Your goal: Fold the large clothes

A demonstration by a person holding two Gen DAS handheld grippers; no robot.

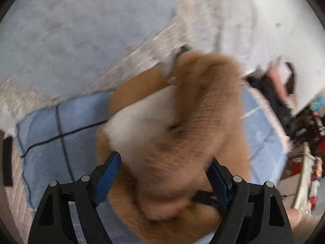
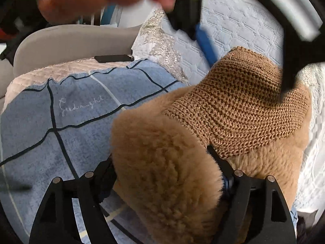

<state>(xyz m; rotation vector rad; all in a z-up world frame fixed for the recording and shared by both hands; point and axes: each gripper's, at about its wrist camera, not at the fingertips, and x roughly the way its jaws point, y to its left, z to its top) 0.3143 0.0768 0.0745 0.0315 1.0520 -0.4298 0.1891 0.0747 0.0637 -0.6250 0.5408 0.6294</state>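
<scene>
Both hand-held grippers, left [image 1: 164,174] and right [image 2: 162,168], straddle one tan garment [image 2: 233,105], jaws apart.

Tan garment [image 2: 166,162] lying bunched on the bed.

It is showing two textures: a fluffy, fleecy pile nearest the right wrist camera and an open, ribbed knit part [image 2: 239,105] beyond it. It is lying heaped and creased rather than flat, resting across a blue checked cover [image 2: 67,109] and a pale quilted one. The left wrist view is blurring it [image 1: 182,142], with a whitish patch showing.
</scene>
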